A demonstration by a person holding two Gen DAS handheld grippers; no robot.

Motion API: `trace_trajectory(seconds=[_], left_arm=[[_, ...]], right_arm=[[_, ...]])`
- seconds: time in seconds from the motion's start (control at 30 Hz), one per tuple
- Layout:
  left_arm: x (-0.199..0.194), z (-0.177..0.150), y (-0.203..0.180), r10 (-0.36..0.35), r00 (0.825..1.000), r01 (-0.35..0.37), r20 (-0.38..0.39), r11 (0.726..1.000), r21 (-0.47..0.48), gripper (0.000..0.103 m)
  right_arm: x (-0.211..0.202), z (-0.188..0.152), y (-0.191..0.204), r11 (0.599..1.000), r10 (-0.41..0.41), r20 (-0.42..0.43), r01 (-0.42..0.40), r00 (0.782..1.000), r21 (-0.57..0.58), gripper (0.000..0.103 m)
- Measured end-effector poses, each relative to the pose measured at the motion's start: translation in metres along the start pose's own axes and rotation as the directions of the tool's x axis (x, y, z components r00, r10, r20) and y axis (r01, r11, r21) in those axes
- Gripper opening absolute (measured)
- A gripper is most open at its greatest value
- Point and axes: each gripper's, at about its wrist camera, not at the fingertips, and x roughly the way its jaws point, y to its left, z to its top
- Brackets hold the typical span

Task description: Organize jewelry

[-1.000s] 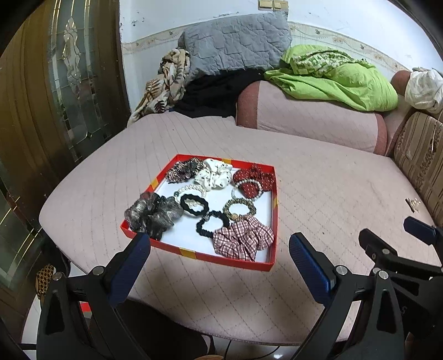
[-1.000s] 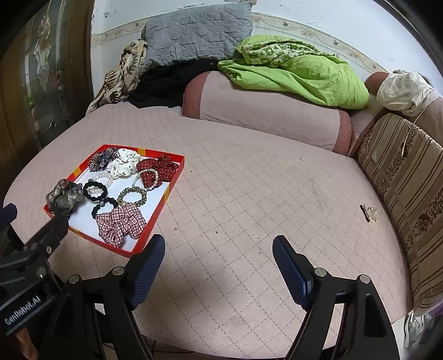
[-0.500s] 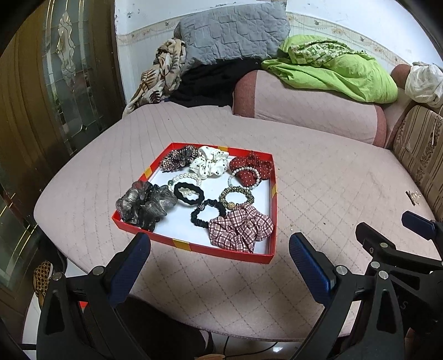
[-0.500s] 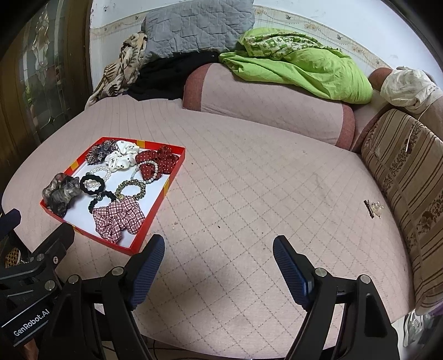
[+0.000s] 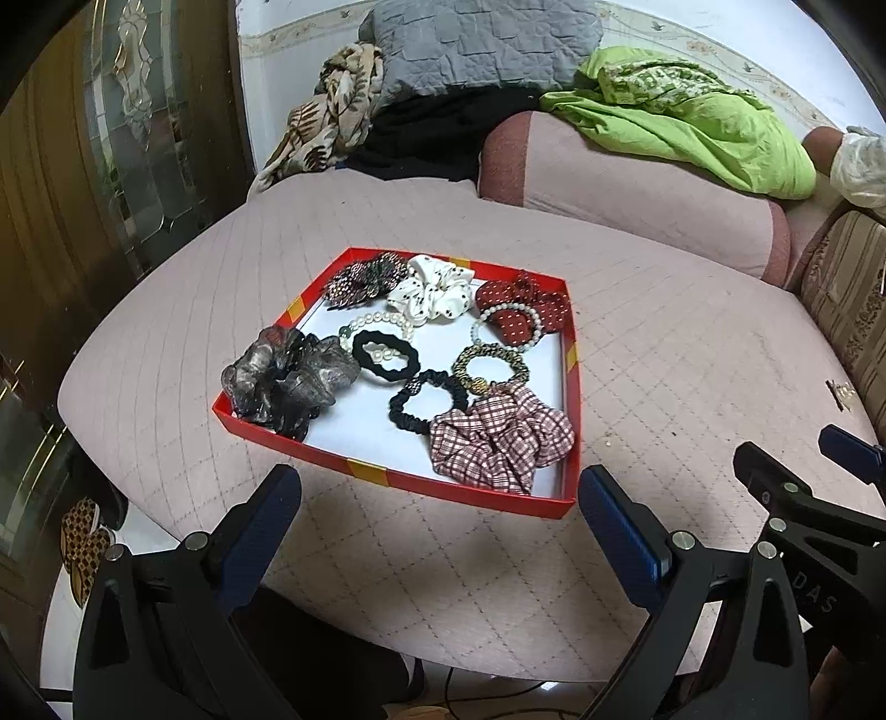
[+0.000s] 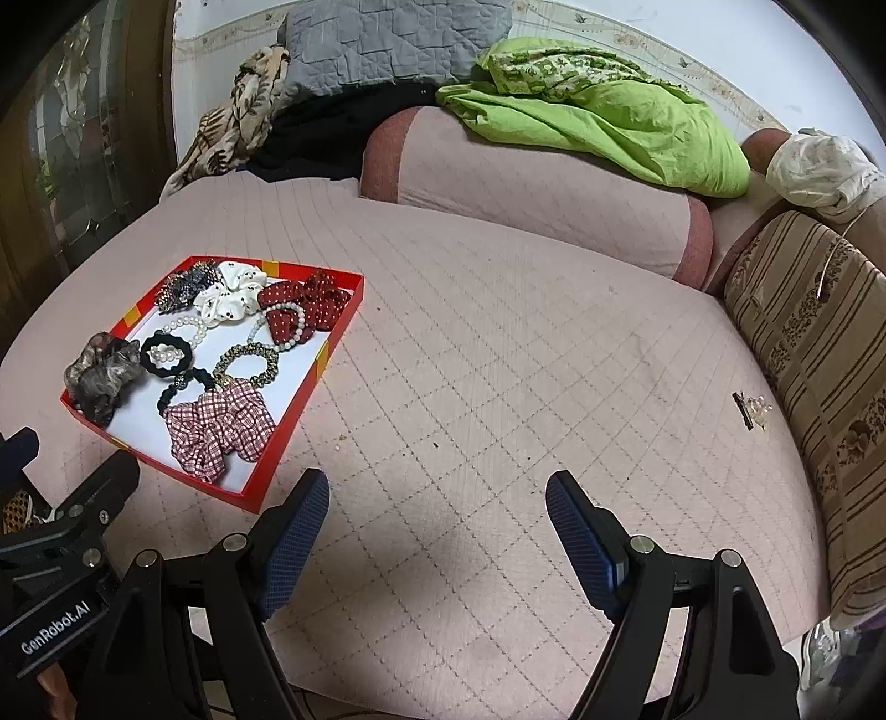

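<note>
A red tray [image 5: 387, 475] with a white floor lies on the pink quilted bed. It holds several scrunchies, hair ties and bead bracelets: a plaid scrunchie [image 5: 498, 437], a grey one [image 5: 288, 376], a white one [image 5: 434, 288], a black tie [image 5: 386, 363]. The tray also shows in the right wrist view [image 6: 266, 487]. My left gripper [image 5: 437, 498] is open and empty, just short of the tray's near edge. My right gripper [image 6: 437, 509] is open and empty over bare quilt, right of the tray. A small hair clip [image 6: 750, 410] lies alone far right.
A bolster [image 5: 626, 183] with a green blanket [image 5: 681, 116] and a grey pillow [image 5: 476, 50] lie at the bed's far side. A striped cushion [image 6: 808, 343] borders the right. A wooden glass door [image 5: 83, 166] stands left. The bed's near edge drops off below the grippers.
Both grippers have moved forward and lower toward the bed, so the tray looks nearer and larger. Both stay open. Nothing in the tray has moved.
</note>
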Motion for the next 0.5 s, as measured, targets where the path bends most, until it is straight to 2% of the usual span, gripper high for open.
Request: trace_trajectory(seconds=[0.5], left_arm=[[0.026,0.000,0.019,0.021,0.999,-0.023,-0.048,0.999,-0.035,0.100]], right_arm=[[0.022,-0.001,0.011,1.000,-0.008,-0.042,0.006,0.999,-0.027,0.085]])
